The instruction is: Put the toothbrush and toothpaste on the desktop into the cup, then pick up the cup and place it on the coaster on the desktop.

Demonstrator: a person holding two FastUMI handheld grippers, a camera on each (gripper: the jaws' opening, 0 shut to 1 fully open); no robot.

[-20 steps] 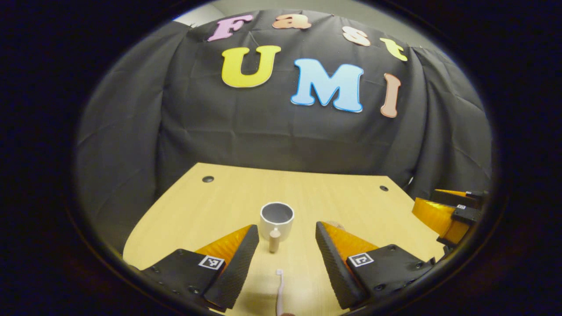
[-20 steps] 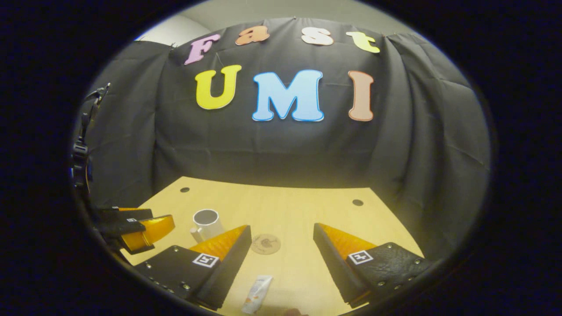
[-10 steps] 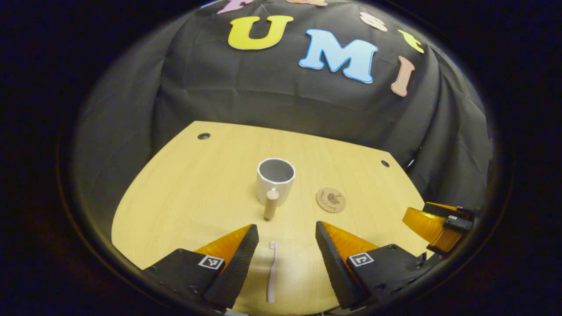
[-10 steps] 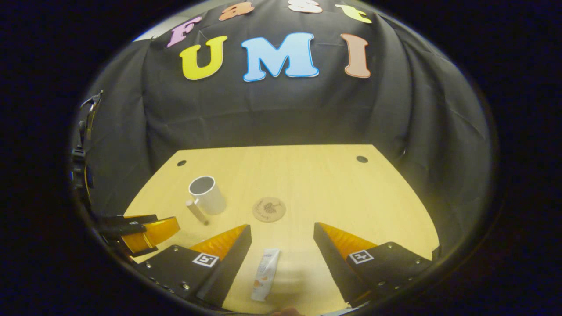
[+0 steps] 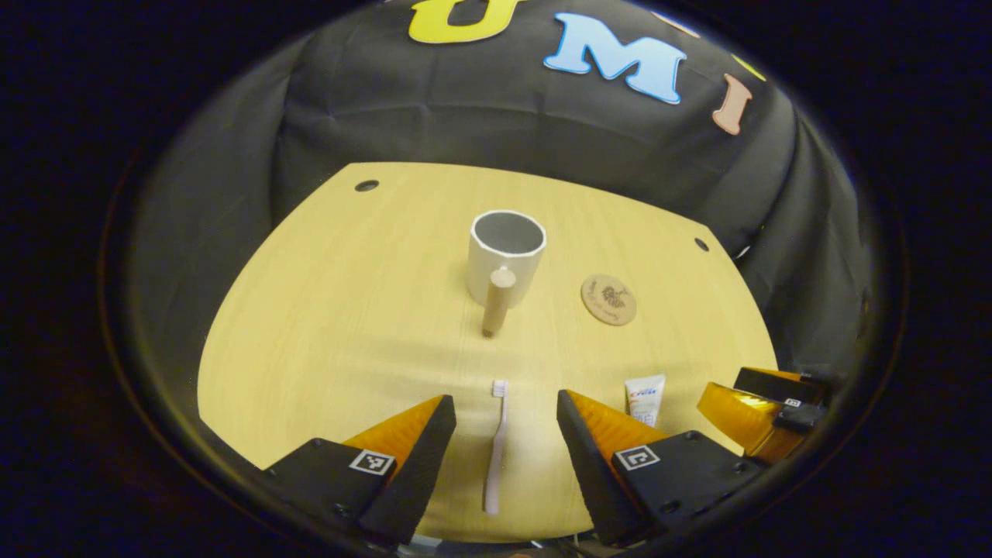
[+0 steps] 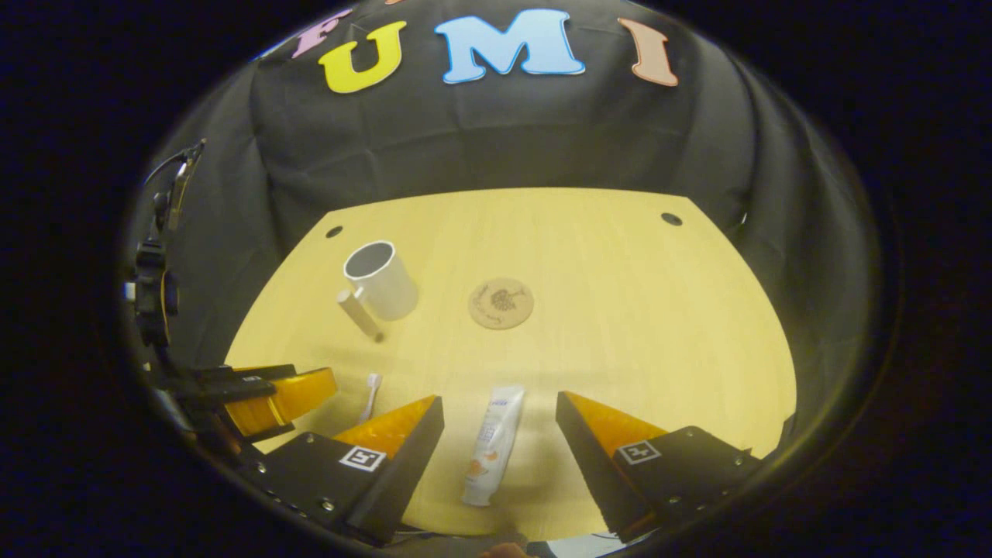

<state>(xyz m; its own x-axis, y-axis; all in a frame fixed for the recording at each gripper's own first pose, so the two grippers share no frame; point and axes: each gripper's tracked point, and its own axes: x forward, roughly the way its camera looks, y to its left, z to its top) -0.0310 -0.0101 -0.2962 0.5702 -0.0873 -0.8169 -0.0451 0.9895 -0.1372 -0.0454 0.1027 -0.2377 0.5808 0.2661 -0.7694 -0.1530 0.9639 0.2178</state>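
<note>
A recording booth rather than a home: black cloth (image 6: 504,132) drapes as a wall around a pale wooden table (image 6: 604,325) with cable holes (image 6: 671,219), under dim indoor light.

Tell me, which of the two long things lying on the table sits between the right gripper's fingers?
The toothpaste: a flat white tube, lying between the open fingers of the right gripper. The thin toothbrush lies between the left gripper's fingers instead.
</note>
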